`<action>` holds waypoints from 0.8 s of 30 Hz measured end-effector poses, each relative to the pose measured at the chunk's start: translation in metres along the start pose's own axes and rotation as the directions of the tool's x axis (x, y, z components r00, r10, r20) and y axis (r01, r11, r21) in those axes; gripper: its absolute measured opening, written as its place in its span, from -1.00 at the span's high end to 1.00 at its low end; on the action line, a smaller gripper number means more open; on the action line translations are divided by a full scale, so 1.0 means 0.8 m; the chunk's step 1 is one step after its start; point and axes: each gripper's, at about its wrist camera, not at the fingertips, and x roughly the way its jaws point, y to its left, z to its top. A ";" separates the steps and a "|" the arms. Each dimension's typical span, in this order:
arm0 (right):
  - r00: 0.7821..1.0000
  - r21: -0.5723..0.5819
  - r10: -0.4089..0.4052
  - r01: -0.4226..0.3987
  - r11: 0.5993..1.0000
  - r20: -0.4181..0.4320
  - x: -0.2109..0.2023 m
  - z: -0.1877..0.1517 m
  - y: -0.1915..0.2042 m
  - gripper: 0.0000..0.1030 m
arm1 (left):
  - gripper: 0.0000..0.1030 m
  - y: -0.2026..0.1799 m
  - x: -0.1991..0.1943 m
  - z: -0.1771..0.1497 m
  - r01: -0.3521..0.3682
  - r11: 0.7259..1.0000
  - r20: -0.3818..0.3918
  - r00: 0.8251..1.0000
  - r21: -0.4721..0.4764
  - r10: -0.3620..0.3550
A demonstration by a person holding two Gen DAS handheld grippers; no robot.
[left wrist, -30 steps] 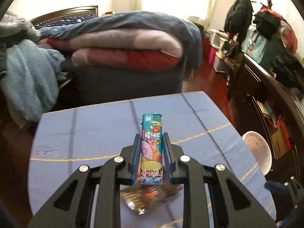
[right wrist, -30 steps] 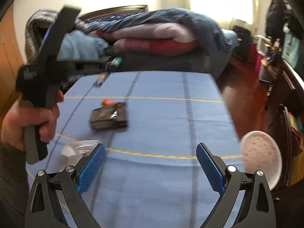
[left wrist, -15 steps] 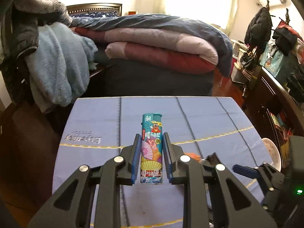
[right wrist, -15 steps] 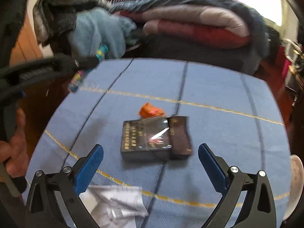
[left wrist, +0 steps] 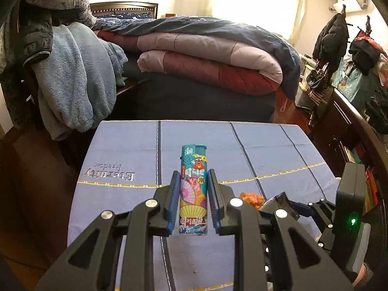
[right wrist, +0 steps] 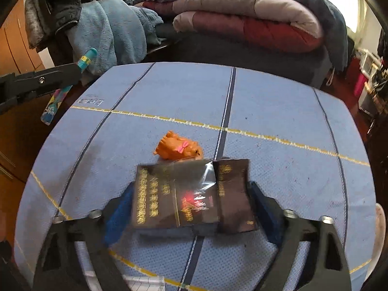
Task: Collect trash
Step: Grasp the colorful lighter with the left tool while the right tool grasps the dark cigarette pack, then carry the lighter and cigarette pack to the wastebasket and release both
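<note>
The trash here is a dark cigarette pack [right wrist: 194, 194] with gold writing and loose clear wrap on it. It lies flat on the bench [right wrist: 278, 101], which wears a blue cloth with dark stripes and thin yellow lines. The right gripper [right wrist: 191, 208] has come down around the pack, with 1 blue pad on each side of it. Its jaws have just been closing in from wide open. The pads look to be right at the ends of the pack, but I cannot tell if they press on it, because this part is blurry.

Just behind the pack, touching its far edge or very nearly, lies a small orange toy animal [right wrist: 178, 146] with a pink bow. A bit of white crumpled paper [right wrist: 143, 282] shows at the near edge of the bench, under the right gripper.

The left gripper [left wrist: 193, 194] is squeezed tight on a lighter [left wrist: 194, 189] with bright pictures on it. The lighter stands up straight between the 2 blue pads [left wrist: 172, 206], with its teal top poking out past them. From the other side you can see it held up in the air at the left edge of the bench.

Past the bench is a bed [left wrist: 206, 55] piled with folded quilts, pink, red and dark blue. A fluffy blue blanket [left wrist: 72, 77] hangs on the left.
</note>
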 end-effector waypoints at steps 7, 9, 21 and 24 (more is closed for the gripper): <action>0.999 0.028 0.012 -0.013 1.000 0.035 -0.036 -0.016 -0.010 -0.69 | 0.54 -0.010 -0.018 0.000 0.002 1.000 0.018 1.000 0.005 -0.002; 0.999 0.038 0.013 -0.015 0.999 0.047 -0.050 -0.022 -0.015 -0.69 | 0.54 -0.016 -0.027 0.001 0.005 1.000 0.028 1.000 0.011 -0.005; 0.993 0.126 -0.026 0.012 0.992 0.115 -0.138 -0.067 -0.061 -0.70 | 0.54 -0.096 -0.083 0.003 0.070 0.993 0.087 0.993 0.098 -0.078; 0.991 0.146 -0.040 0.021 0.989 0.129 -0.159 -0.080 -0.076 -0.70 | 0.54 -0.125 -0.093 0.002 0.095 0.987 0.095 0.990 0.129 -0.108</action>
